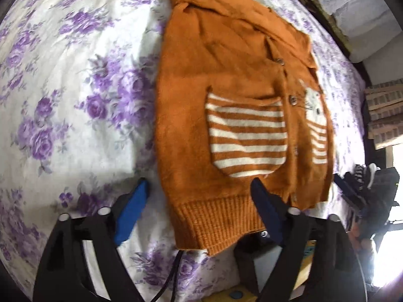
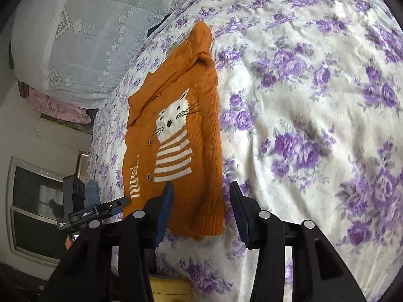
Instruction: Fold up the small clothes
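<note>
A small orange knitted cardigan (image 1: 221, 80) with a hood, brown buttons, a striped pocket and a white cat (image 2: 173, 118) lies flat on the purple-flowered sheet (image 1: 75, 88). My left gripper (image 1: 199, 180) stands open just over the ribbed hem; its left pad (image 1: 133, 206) is over the sheet beside the cardigan and its right pad (image 1: 264, 206) is over the knit. In the right wrist view my right gripper (image 2: 202, 183) is open above the hem's other corner, with the cardigan's side edge between the pads. Nothing is gripped. The left gripper's body (image 2: 93, 214) shows at the left.
A pale blue lace cover (image 2: 83, 37) lies at the head of the bed, with pink fabric (image 2: 60, 108) below it. A window (image 2: 32, 201) stands past the bed's edge. Stacked cardboard (image 1: 382, 110) is at the right. Flowered sheet (image 2: 314, 125) stretches wide beside the cardigan.
</note>
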### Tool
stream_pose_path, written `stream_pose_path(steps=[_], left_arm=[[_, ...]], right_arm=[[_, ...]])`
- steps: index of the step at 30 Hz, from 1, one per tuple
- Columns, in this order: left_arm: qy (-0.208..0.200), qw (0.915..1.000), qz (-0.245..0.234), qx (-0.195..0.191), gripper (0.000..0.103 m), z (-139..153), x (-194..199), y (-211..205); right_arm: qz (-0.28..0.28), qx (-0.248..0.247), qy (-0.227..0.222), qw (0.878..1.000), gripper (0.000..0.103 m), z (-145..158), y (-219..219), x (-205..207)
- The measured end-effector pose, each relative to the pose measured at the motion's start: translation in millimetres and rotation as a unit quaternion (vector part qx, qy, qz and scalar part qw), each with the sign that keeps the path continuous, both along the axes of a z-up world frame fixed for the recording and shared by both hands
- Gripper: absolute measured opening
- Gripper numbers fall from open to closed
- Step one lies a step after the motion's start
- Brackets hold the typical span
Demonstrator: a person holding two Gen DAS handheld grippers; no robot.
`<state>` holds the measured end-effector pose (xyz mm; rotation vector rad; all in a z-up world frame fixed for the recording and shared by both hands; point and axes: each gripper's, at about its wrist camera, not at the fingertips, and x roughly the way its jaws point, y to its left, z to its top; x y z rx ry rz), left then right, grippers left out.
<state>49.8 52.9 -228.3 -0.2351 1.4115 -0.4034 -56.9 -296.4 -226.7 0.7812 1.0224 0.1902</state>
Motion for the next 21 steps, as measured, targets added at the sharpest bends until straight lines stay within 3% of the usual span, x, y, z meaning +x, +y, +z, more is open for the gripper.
stream_pose_path(steps=[3,9,11,14,16,17,18,20,21], left_arm=[[0.0,1.0,-0.004,-0.009,0.064,-2,2,0],[0.0,0.9994,-0.025,-0.023,0.063,1,-3,0],[0.003,0.9994,-0.031,-0.014,0.072,-1,0,-5],[0.008,0.9993,-0.033,-0.014,0.085,-3,2,-12],[-0.001,0.9993,-0.037,0.002,0.085,-3,3,-21],[-0.007,0.9992,-0.039,0.008,0.08,-1,2,-23],[-0.019,0.9988,-0.043,0.014,0.066,2,-2,-25],[-0.029,0.9983,-0.05,0.001,0.049,9,-7,-25],[-0.029,0.9985,-0.047,-0.006,0.048,10,-7,-23]], right_arm=[[-0.006,-0.005,0.013,1.0,0.047,-7,3,2],[-0.007,0.001,0.019,1.0,0.047,-11,6,2],[0.0,0.005,0.018,1.0,0.049,-16,8,5],[0.016,-0.004,0.014,1.0,0.042,-23,15,13],[0.017,-0.003,0.01,1.0,0.035,-23,15,18],[0.017,0.001,0.01,1.0,0.034,-22,16,19],[0.02,0.006,0.006,1.0,0.033,-19,18,19],[0.035,0.007,-0.007,0.999,0.033,-12,24,16],[0.042,0.007,-0.008,0.999,0.033,-12,26,15]])
